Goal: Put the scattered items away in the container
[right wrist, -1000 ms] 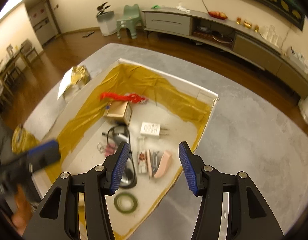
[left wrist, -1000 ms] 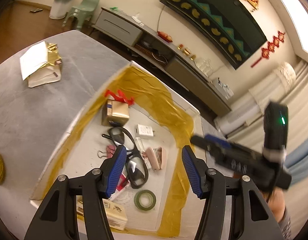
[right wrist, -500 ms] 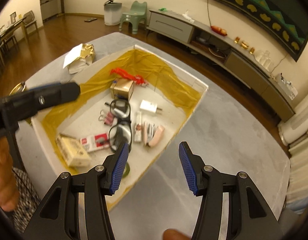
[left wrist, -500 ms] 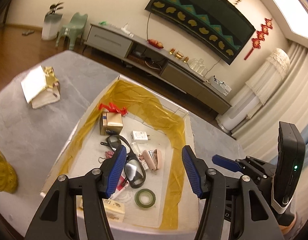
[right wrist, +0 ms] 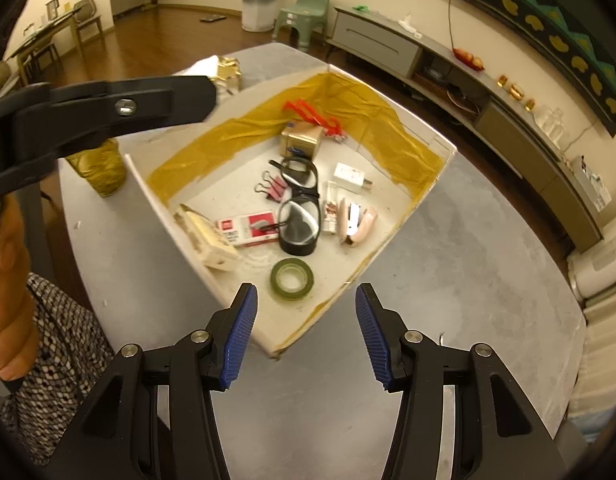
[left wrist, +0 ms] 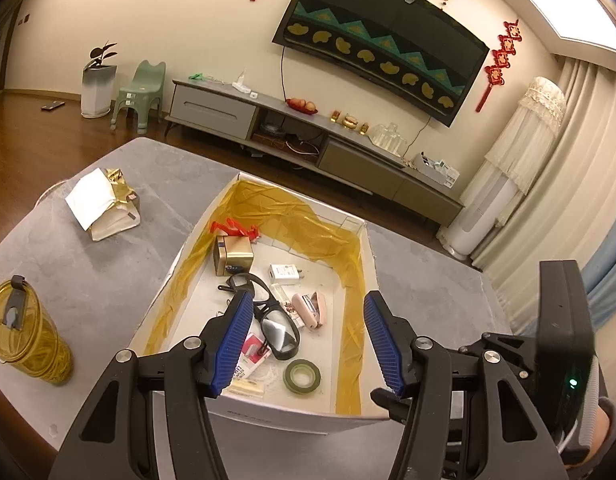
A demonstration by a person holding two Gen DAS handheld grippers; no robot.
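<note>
On the grey tabletop (left wrist: 108,280) sits a white box (left wrist: 292,416) lined along its walls with yellow tape, and all the small items lie inside it. Both tools are held above the near edge of the box: the left tool (left wrist: 304,344) has its blue pads spread wide apart with nothing between them, and the right tool (right wrist: 306,332) is likewise spread and empty. Outside the box stand a yellow tumbler (left wrist: 26,344) at the left and a torn gold-and-white package (left wrist: 104,204) farther back. Inside, a gold tin (right wrist: 302,140) lies near the far wall by a red clip (right wrist: 311,114). Black glasses (right wrist: 298,204) lie mid-box, with a red-and-white carton (right wrist: 250,228) to their left, a pink stapler (right wrist: 355,220) and a white charger (right wrist: 349,176) to their right. A green tape roll (right wrist: 292,278) lies nearest.
</note>
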